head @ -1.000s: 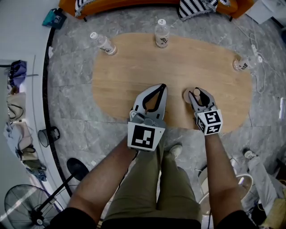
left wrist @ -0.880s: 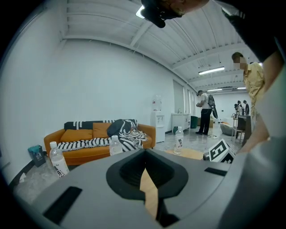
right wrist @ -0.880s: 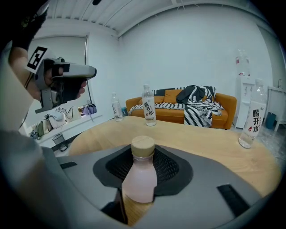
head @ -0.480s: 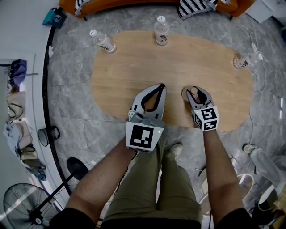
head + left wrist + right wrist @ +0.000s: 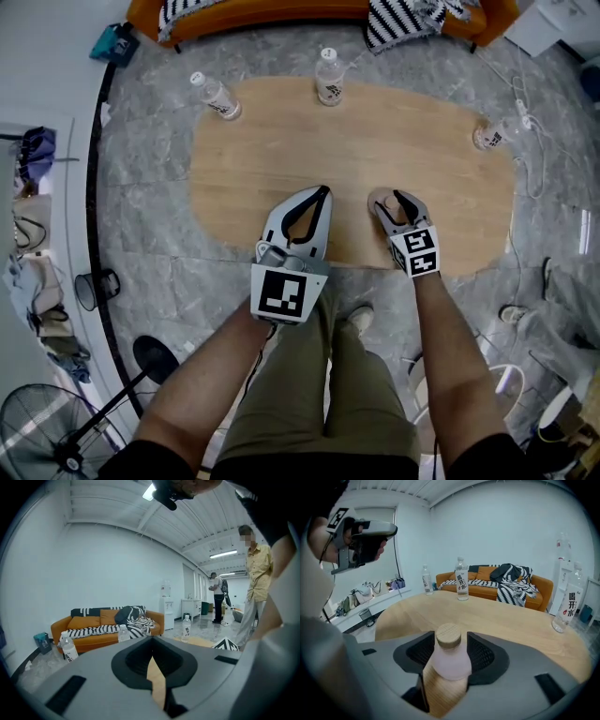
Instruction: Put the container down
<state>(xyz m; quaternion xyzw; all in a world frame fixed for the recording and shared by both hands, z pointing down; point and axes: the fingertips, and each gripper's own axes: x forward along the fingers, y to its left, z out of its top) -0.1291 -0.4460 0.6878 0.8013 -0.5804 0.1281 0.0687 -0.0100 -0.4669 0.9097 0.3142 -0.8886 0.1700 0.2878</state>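
Note:
The container (image 5: 450,660) is a small pale pink bottle with a round wooden lid (image 5: 448,636). It stands upright on the oval wooden table (image 5: 375,131), near the front edge, between the jaws of my right gripper (image 5: 451,639). Those jaws have just been opening, and a gap shows beside the bottle on its left. From the head view the container (image 5: 390,203) shows inside the right gripper (image 5: 392,197). My left gripper (image 5: 322,190) hovers over the table to the left, shut and with nothing in it. In the left gripper view the left gripper (image 5: 152,644) leaves only a narrow slit.
Three water bottles stand at the table's far rim (image 5: 215,94) (image 5: 328,75) (image 5: 487,134). An orange sofa (image 5: 281,9) with striped cushions lies beyond. A bin (image 5: 98,284) and a fan (image 5: 47,441) are on the floor at the left. People (image 5: 255,583) stand at the right.
The right gripper's jaws have spread wider around the container, which now stands on the table. Both grippers have shifted a little toward the table's middle.

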